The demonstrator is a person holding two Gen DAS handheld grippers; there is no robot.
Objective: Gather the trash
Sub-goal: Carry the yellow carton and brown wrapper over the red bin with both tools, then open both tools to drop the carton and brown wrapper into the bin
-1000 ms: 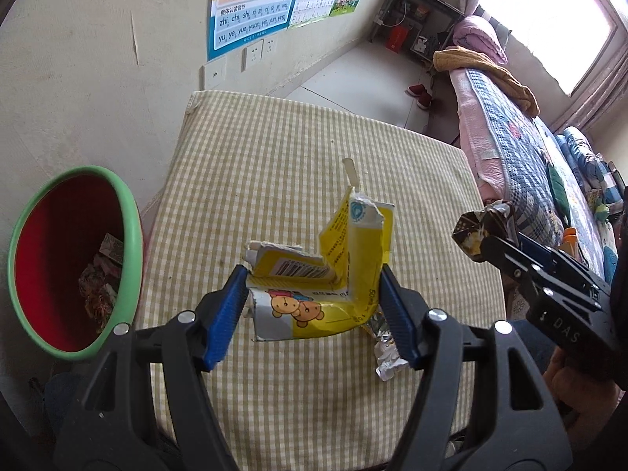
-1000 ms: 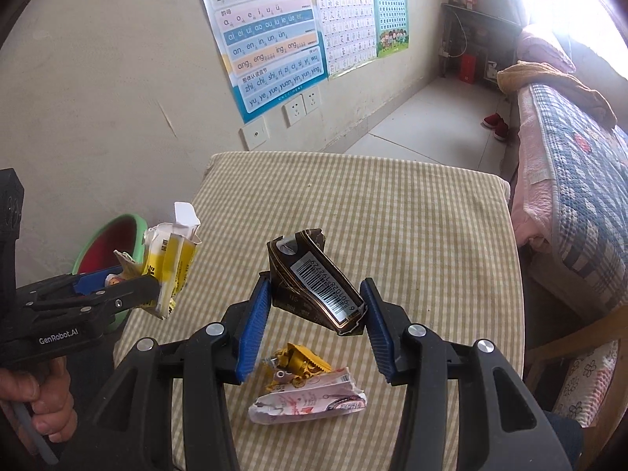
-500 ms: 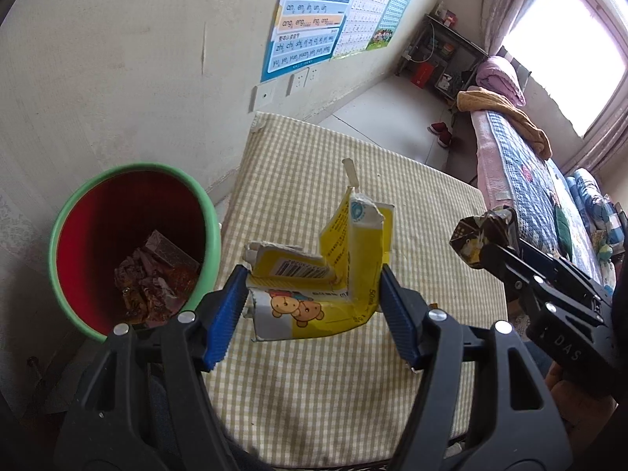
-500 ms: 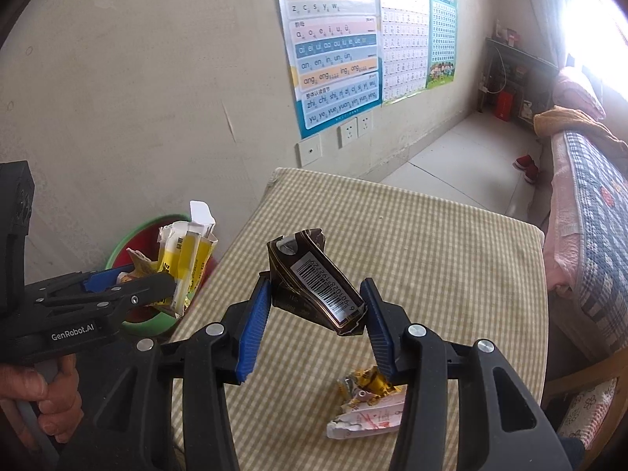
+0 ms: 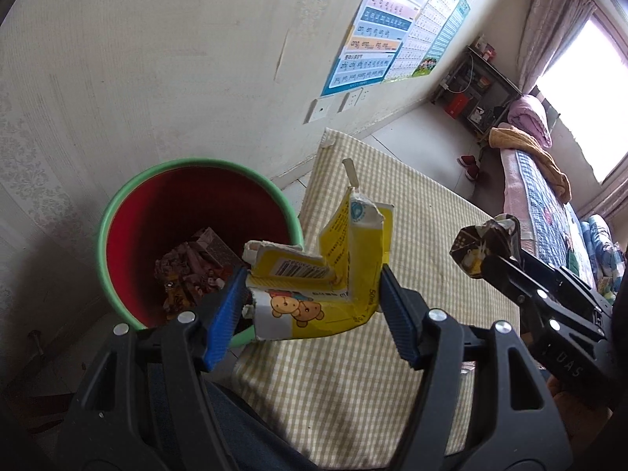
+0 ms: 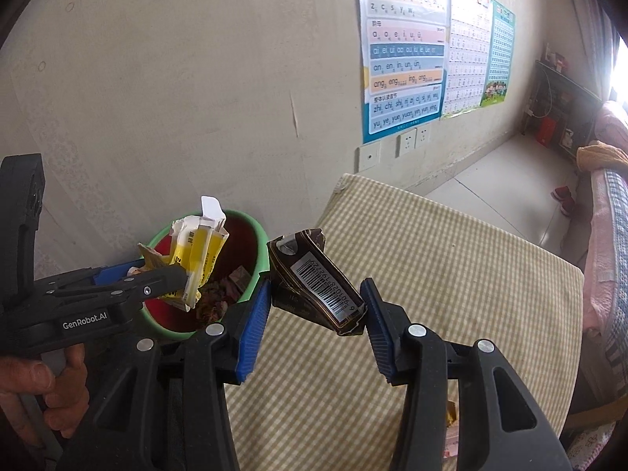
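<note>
The left gripper (image 5: pixel 312 306) is pinching a crumpled yellow carton (image 5: pixel 322 274) at the bin (image 5: pixel 117 212) rim — drop step; the right gripper (image 6: pixel 316 322) is clamping a brown carton (image 6: pixel 314 278) over the table (image 6: pixel 471 274) — next, spreading over the bin

bin (image 5: pixel 117 212) near wall: hidden behind left gripper (image 5: pixel 314 306) and yellow carton (image 5: pixel 314 286)
bin contents: too jumbled to identify
wrappers (image 6: pixel 451 428) on table: mostly hidden behind right gripper finger
</note>
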